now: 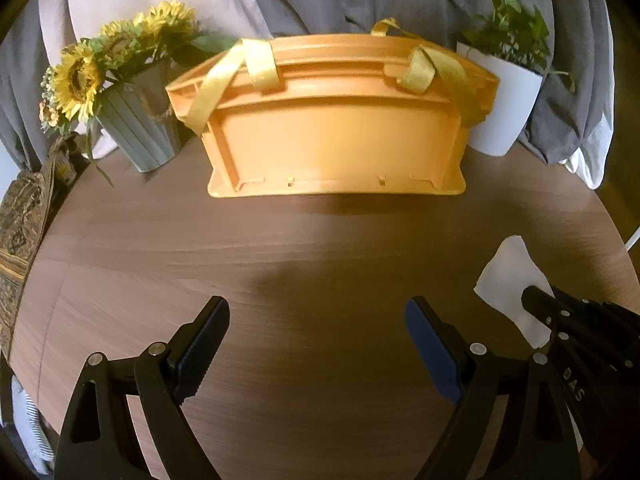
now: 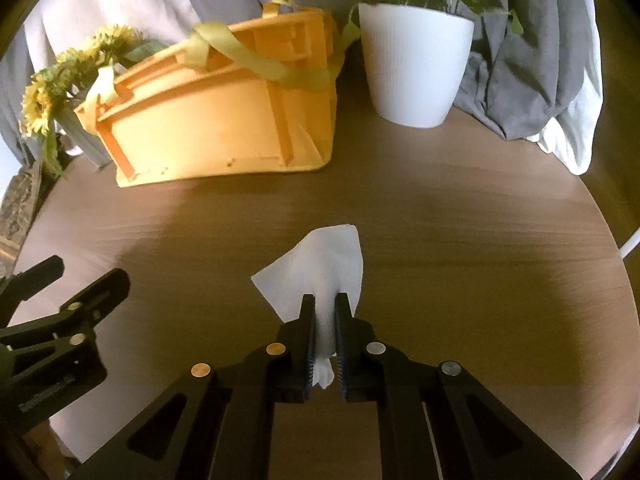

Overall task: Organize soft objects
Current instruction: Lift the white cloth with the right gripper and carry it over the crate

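Now the white tissue (image 2: 320,268) sits pinched between the right gripper (image 2: 323,304) jaws — fanning forward.

Dim, warm light — edges warped, perhaps slightly blurred.

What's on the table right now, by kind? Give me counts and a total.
Orange crates: 1
Yellow ribbons over its rim: at least 2
White tissues, pinched in the right tool: 1
Sunflower vases: 1
White plant pots: 1
Total: at least 6
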### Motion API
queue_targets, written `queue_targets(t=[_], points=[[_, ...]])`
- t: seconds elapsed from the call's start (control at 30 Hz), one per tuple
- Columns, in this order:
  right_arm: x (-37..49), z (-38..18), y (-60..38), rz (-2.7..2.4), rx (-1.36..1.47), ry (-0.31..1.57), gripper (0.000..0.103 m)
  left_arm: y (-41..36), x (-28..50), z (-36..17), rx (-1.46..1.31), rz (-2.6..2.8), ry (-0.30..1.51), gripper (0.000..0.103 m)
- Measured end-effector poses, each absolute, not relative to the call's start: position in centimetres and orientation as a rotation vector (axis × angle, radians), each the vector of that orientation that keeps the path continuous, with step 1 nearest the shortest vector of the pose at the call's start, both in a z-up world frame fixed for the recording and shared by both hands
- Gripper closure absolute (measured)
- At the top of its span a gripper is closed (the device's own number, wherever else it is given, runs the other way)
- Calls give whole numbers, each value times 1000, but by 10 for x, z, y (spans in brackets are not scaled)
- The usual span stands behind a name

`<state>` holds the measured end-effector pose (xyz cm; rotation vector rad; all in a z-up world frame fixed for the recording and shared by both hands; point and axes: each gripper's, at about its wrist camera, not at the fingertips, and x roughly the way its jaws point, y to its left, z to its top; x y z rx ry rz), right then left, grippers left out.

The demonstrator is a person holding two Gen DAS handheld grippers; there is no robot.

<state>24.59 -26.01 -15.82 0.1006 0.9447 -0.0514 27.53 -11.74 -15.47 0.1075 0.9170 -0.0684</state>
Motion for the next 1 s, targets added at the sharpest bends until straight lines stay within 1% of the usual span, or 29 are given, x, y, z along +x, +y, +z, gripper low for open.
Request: queue_targets(t=[0.5, 0.63, 1.0], points=[[233, -109, -244, -25, 113, 830, 93, -103, 266, -110, 80, -75, 826, 13], [232, -96, -241, -21, 118, 793, 93, -98, 265, -97, 74, -71, 794, 9], [237, -58, -233, -2, 117, 685, 93, -85, 266, -62, 50, -57, 707, 9]])
